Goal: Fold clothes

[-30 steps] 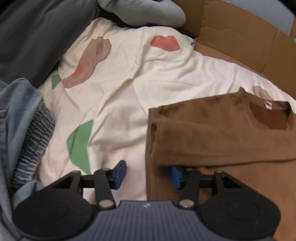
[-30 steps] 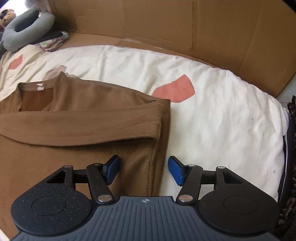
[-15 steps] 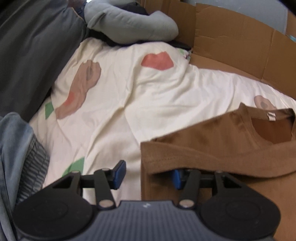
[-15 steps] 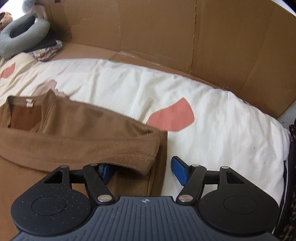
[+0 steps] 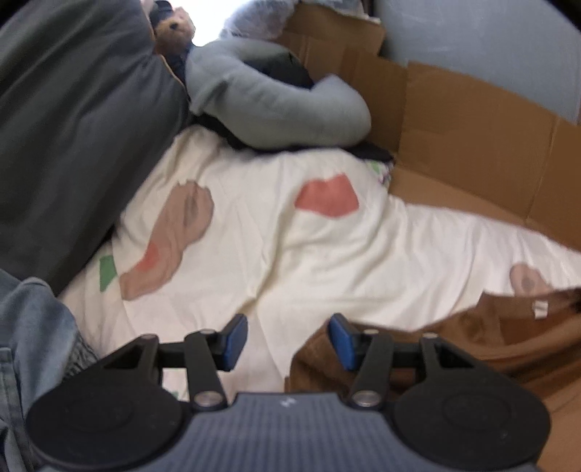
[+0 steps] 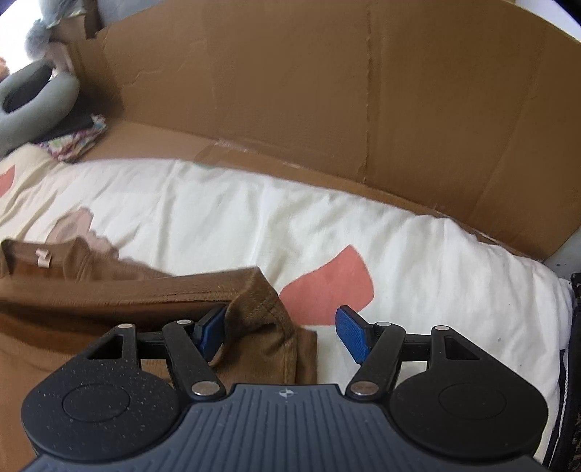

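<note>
A brown T-shirt (image 5: pixel 490 337) lies partly folded on a cream bedsheet (image 5: pixel 326 261), its collar and tag to the right in the left wrist view. My left gripper (image 5: pixel 288 341) is open at the shirt's left edge, its right finger against the cloth. In the right wrist view the same shirt (image 6: pixel 90 301) lies at the left. My right gripper (image 6: pixel 279 334) is open at its right edge. The folded sleeve hem (image 6: pixel 258 305) drapes over its left finger and is lifted a little.
Cardboard walls (image 6: pixel 326 109) stand behind the bed. A grey neck pillow (image 5: pixel 276 105), a dark grey cushion (image 5: pixel 72 127) and a teddy bear (image 5: pixel 172 32) lie at the far left. Blue jeans (image 5: pixel 32 334) lie at the near left. A dark patterned cloth (image 6: pixel 573 363) hangs at the right edge.
Both grippers have slid under the shirt's side edges and tilted up. The shirt's edges have lifted and bunched. Both stay open.
</note>
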The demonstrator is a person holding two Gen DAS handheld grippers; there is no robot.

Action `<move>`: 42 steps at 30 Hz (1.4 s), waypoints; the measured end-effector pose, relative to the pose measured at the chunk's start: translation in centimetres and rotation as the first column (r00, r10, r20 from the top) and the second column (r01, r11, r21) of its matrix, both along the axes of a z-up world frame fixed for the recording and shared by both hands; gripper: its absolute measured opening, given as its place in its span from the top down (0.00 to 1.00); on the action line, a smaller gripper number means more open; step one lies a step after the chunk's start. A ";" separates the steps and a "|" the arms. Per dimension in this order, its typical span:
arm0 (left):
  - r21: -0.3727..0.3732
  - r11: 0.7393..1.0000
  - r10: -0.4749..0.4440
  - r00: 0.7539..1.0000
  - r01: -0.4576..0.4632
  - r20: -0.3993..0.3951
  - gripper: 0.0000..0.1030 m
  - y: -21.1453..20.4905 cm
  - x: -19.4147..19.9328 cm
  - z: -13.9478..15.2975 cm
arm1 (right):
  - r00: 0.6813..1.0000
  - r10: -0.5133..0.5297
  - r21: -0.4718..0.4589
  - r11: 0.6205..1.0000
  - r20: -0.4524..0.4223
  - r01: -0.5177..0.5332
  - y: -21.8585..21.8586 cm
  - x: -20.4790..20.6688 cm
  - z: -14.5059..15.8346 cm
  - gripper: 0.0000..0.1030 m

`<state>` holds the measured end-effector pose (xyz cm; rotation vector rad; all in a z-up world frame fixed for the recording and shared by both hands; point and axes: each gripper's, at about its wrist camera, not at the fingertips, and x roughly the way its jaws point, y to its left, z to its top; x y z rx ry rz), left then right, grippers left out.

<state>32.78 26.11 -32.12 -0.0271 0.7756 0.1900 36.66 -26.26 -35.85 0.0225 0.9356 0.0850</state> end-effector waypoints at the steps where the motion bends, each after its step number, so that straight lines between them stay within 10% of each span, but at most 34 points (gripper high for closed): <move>1: -0.006 1.000 0.004 1.000 -0.004 0.014 0.48 0.1 -0.2 0.4 | 1.000 -0.007 0.004 1.000 0.005 0.007 -0.1 0.0 0.1 0.32; 11: -0.036 0.999 0.013 0.999 -0.011 0.041 0.48 1.7 -4.1 1.2 | 0.994 -0.013 0.045 0.999 0.110 0.008 -1.0 -2.3 3.3 0.32; 33: 0.003 0.992 -0.126 0.990 0.127 -0.062 0.52 -0.3 -0.5 -2.6 | 0.997 0.079 -0.018 0.997 -0.004 -0.079 0.3 -0.6 -0.2 0.34; 42: -0.078 0.994 -0.084 0.994 0.079 -0.064 0.69 0.7 0.7 -3.3 | 0.996 0.089 0.028 0.996 0.019 -0.089 0.5 0.4 -0.5 0.56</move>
